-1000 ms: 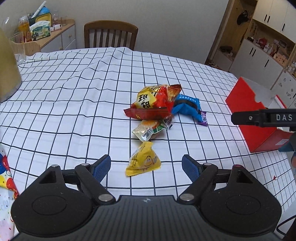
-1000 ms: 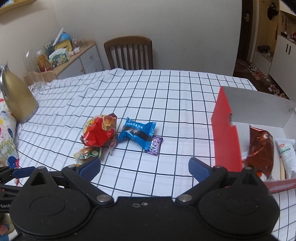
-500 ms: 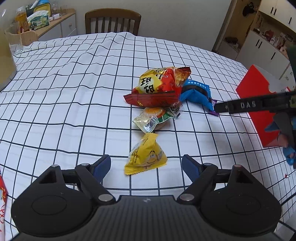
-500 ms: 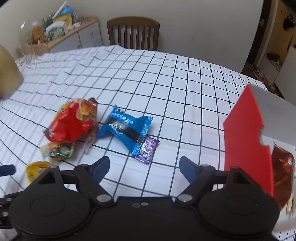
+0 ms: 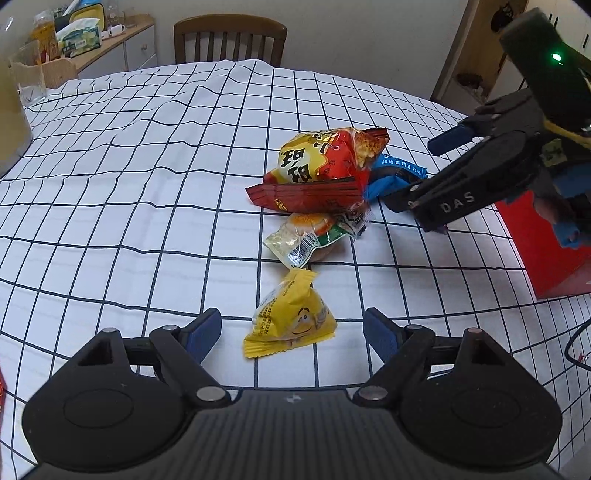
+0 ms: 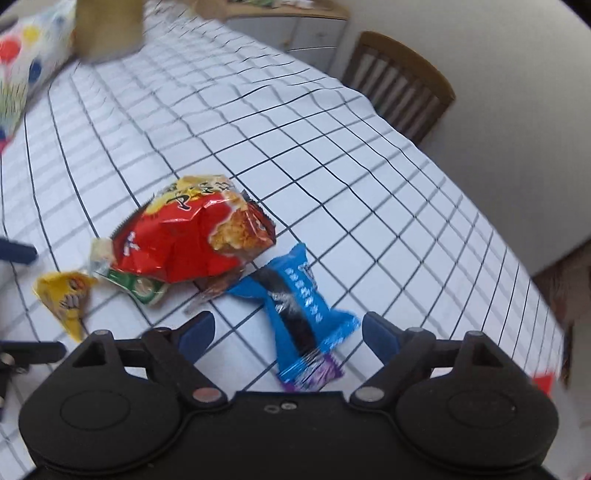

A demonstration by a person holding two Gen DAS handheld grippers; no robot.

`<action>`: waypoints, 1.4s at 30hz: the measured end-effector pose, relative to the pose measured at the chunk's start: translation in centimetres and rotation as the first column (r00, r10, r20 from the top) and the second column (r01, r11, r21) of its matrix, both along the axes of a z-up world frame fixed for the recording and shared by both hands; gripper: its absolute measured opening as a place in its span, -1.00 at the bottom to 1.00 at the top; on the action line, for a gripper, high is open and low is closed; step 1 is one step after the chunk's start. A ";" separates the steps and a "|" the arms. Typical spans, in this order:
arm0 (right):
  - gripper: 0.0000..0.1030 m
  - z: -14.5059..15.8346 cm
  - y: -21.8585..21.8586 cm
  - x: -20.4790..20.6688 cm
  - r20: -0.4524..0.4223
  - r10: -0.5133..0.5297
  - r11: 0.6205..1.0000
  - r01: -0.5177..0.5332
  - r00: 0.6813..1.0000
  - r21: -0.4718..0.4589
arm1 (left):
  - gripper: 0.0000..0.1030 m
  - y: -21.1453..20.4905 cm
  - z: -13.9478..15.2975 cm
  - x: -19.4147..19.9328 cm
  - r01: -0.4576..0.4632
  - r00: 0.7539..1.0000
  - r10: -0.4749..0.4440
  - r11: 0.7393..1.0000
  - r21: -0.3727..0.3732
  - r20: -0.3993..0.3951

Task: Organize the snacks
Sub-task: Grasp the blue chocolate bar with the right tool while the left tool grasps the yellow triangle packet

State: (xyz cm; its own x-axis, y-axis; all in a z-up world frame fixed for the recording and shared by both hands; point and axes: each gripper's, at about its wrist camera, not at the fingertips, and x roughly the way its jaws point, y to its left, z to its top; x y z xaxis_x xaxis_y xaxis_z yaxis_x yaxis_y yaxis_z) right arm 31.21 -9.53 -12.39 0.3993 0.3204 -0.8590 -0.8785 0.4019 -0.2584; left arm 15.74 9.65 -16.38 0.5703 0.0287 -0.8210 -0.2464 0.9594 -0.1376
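A yellow packet (image 5: 291, 317) lies on the checked tablecloth between the fingers of my left gripper (image 5: 293, 334), which is open, its pads clear of the packet. Behind it lie a green and clear packet (image 5: 310, 236) and a red and yellow chip bag (image 5: 321, 166). A blue packet (image 6: 295, 295) lies between the fingers of my right gripper (image 6: 288, 330), over a small purple packet (image 6: 321, 374). The right jaws are opening and the pads do not touch the blue packet. In the left wrist view the right gripper (image 5: 417, 170) hangs tilted over the blue packet (image 5: 399, 173).
A red box (image 5: 546, 240) stands at the table's right edge. A wooden chair (image 5: 229, 40) is at the far side, with a sideboard (image 5: 110, 44) full of clutter behind. A tan jug (image 6: 107, 26) and a colourful spotted bag (image 6: 22, 55) sit at the left.
My right gripper has swung left from the red box to over the blue packet and rolled. My left gripper has sunk a little toward the yellow packet.
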 end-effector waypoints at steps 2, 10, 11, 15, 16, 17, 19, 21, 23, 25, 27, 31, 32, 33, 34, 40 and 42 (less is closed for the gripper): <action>0.65 -0.3 0.6 0.4 0.003 0.007 1.000 -0.007 1.000 -0.010 | 0.63 0.0 -0.2 0.2 0.001 1.000 -0.001 1.000 -0.005 -0.005; 0.46 -2.1 2.2 1.2 0.009 0.040 0.997 -0.039 0.999 -0.065 | 0.62 0.1 -0.6 0.9 -0.003 1.000 0.003 1.000 0.000 -0.012; 0.44 -2.2 2.3 1.2 0.012 0.041 0.997 -0.041 0.999 -0.067 | 0.60 0.1 -0.6 0.9 -0.004 1.000 0.004 1.000 0.000 -0.012; 0.18 -2.5 2.7 1.1 0.012 0.040 0.997 -0.039 0.999 -0.069 | 0.51 0.5 -0.7 1.2 -0.004 1.000 0.004 1.000 -0.008 -0.022; 0.13 -2.5 2.8 0.9 0.012 0.039 0.997 -0.039 0.999 -0.069 | 0.49 0.6 -0.8 1.3 -0.004 1.000 0.003 1.000 -0.010 -0.025; 0.11 -2.5 2.8 0.8 0.018 0.037 0.997 -0.036 0.999 -0.070 | 0.33 0.7 -0.8 1.3 -0.002 1.000 0.002 1.000 -0.015 -0.027; 0.00 -2.4 2.6 0.6 0.035 0.029 0.997 -0.027 0.999 -0.073 | 0.16 0.9 -0.9 1.3 -0.002 0.999 0.000 1.000 -0.028 -0.041; -0.11 -2.2 2.4 0.5 0.034 0.022 0.998 -0.020 0.999 -0.062 | 0.13 0.9 -0.9 1.3 -0.004 0.999 0.003 1.000 -0.030 -0.041; -0.27 -1.9 2.1 0.4 0.037 0.012 0.999 -0.010 0.999 -0.052 | 0.00 0.9 -0.9 1.3 -0.006 0.999 0.005 1.000 -0.031 -0.042; -0.32 -1.6 1.7 0.4 0.031 0.001 0.999 0.000 1.000 -0.042 | -0.02 0.8 -0.8 1.3 -0.007 0.999 0.005 0.999 -0.032 -0.047; -0.34 -1.4 1.4 0.4 0.018 -0.015 1.000 0.015 1.000 -0.023 | -0.06 0.9 -0.7 1.3 -0.015 0.999 0.013 0.999 -0.049 -0.049; -0.37 -0.8 0.8 -0.2 0.027 -0.034 0.999 0.034 0.999 -0.002 | -0.13 1.1 -0.6 1.1 -0.033 0.998 0.029 0.998 -0.062 -0.058; -0.37 -0.6 0.6 -0.3 0.028 -0.040 0.999 0.040 0.999 0.005 | -0.15 1.1 -0.5 1.0 -0.034 0.998 0.030 0.997 -0.063 -0.059; -0.38 -0.4 0.4 -0.5 0.024 -0.050 0.999 0.050 0.998 0.015 | -0.15 1.0 -0.5 1.0 -0.034 0.998 0.030 0.997 -0.066 -0.060; -0.39 -0.2 0.2 -0.6 0.019 -0.062 0.998 0.061 0.998 0.024 | -0.16 1.0 -0.5 0.9 -0.034 0.998 0.030 0.997 -0.069 -0.062; -0.43 1.5 -1.5 -1.6 0.003 -0.131 0.986 0.130 0.991 0.101 | -0.18 0.3 0.3 0.2 -0.025 0.998 0.020 0.995 -0.092 -0.059; -0.43 2.1 -2.2 -2.0 -0.004 -0.159 0.979 0.158 0.987 0.127 | -0.19 -0.1 0.6 -0.1 -0.011 0.999 0.007 0.996 -0.083 -0.051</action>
State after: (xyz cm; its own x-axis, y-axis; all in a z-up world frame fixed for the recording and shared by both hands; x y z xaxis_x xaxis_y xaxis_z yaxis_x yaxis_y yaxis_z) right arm 29.18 -11.75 -10.24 0.4588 0.3584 -0.8130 -0.7995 0.5658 -0.2017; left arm 15.61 9.55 -15.75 0.5276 -0.0358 -0.8488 -0.2639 0.9428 -0.2039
